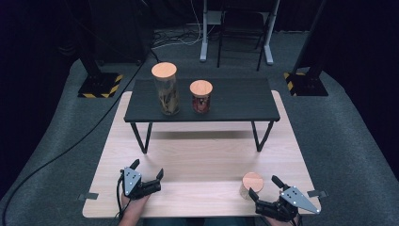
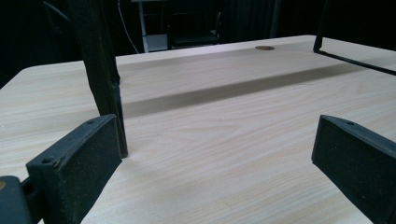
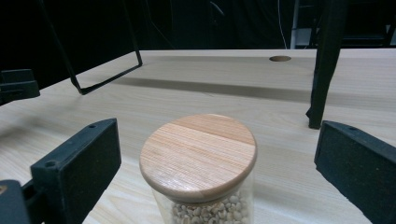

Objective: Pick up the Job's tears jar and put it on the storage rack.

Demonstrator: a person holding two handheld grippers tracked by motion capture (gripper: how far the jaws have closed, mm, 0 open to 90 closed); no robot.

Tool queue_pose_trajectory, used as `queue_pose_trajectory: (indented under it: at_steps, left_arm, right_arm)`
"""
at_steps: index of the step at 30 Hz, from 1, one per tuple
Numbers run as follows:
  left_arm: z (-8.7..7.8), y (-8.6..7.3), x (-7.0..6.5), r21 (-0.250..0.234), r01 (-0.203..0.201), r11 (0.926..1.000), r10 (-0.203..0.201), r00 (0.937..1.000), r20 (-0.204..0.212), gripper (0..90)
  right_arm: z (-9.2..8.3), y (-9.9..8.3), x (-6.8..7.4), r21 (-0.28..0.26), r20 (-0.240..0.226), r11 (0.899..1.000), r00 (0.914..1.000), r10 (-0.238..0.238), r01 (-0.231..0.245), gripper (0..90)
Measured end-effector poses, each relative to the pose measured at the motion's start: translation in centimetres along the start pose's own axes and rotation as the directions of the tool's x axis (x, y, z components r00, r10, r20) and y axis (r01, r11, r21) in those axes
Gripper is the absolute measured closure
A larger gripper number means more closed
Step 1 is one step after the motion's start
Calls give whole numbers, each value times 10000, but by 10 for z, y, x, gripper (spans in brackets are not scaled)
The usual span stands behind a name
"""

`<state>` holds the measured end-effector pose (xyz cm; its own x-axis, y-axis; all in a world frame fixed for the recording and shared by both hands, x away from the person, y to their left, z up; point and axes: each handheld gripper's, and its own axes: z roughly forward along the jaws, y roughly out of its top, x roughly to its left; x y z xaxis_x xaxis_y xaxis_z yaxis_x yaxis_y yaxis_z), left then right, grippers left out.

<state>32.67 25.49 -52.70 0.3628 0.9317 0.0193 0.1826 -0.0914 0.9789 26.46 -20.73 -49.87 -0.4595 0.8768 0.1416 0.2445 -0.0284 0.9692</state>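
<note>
I'm working in a lab or recording studio — black curtains all round, grey carpet, hazard-striped stand bases (image 1: pixel 99 84), cables (image 1: pixel 179 37) trailing on the floor. Light wood table (image 1: pixel 197 160) carries a small black shelf (image 1: pixel 235 101) — staged setup, not a home.

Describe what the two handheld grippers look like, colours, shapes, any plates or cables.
Both are black tools. The left gripper and the right gripper each carry a grey three-cornered plate dotted with small holes on top. Each has two flat, rectangular black jaws with a rough, matte face and a small hole near the corner, seen in the gripper views. A dark cable loops from the left gripper.
</note>
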Motion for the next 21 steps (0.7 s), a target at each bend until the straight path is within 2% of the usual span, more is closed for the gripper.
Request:
queue_pose_trajectory:
  at_steps: [21]
  left_arm:
    - [0, 0, 0, 1, 20, 10000, -20, 10000, 15, 7]
  right_arm:
    - [8, -3, 9, 354, -222, 9989, 9993, -295, 303, 0]
